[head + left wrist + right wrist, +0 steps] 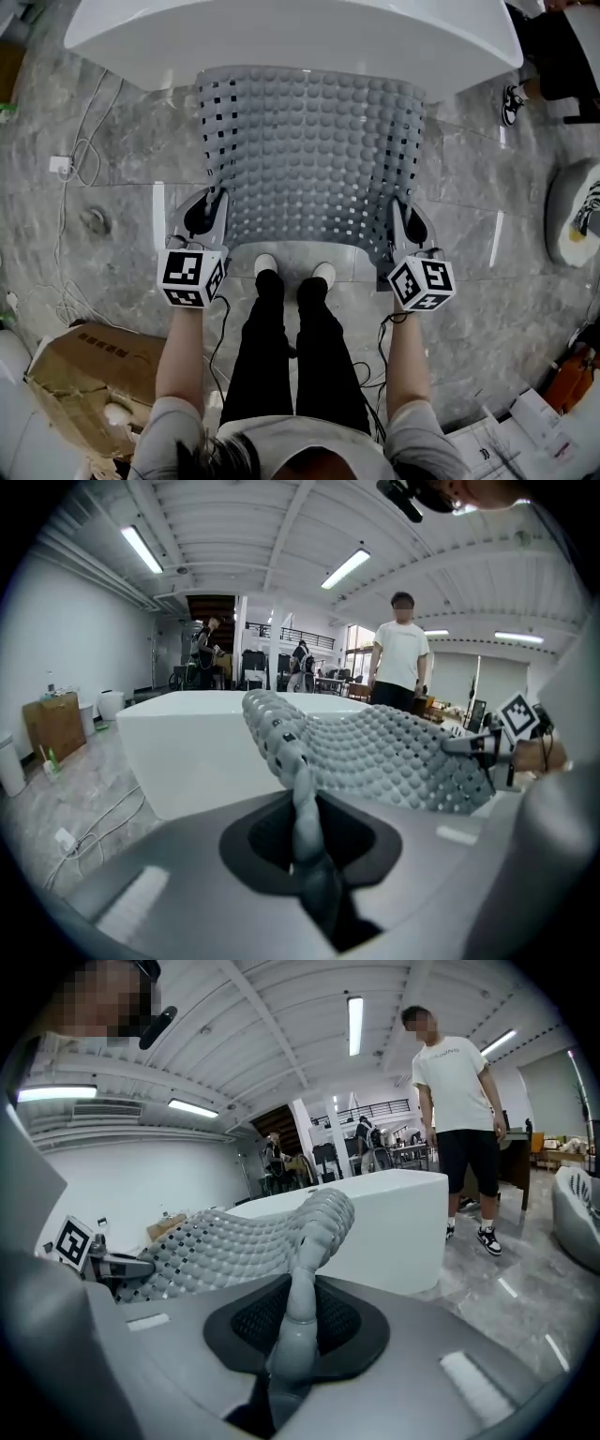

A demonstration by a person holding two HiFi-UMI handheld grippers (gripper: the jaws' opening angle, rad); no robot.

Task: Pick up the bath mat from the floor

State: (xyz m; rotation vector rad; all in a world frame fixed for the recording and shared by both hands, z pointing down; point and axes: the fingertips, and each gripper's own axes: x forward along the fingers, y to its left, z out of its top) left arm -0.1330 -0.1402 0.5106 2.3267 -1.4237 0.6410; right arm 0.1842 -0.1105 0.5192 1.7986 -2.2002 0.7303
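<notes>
The grey bath mat, bumpy with square holes along its sides, hangs stretched between my two grippers, off the floor, its far end reaching under the white bathtub's rim. My left gripper is shut on the mat's near left edge. My right gripper is shut on the near right edge. In the left gripper view the mat's edge is pinched between the jaws, and the right gripper shows across it. The right gripper view shows the mat's edge clamped likewise.
The white bathtub stands straight ahead on the marble floor. A cardboard box lies at lower left with cables near it. A person stands to the right of the tub. Papers and an orange item lie at lower right.
</notes>
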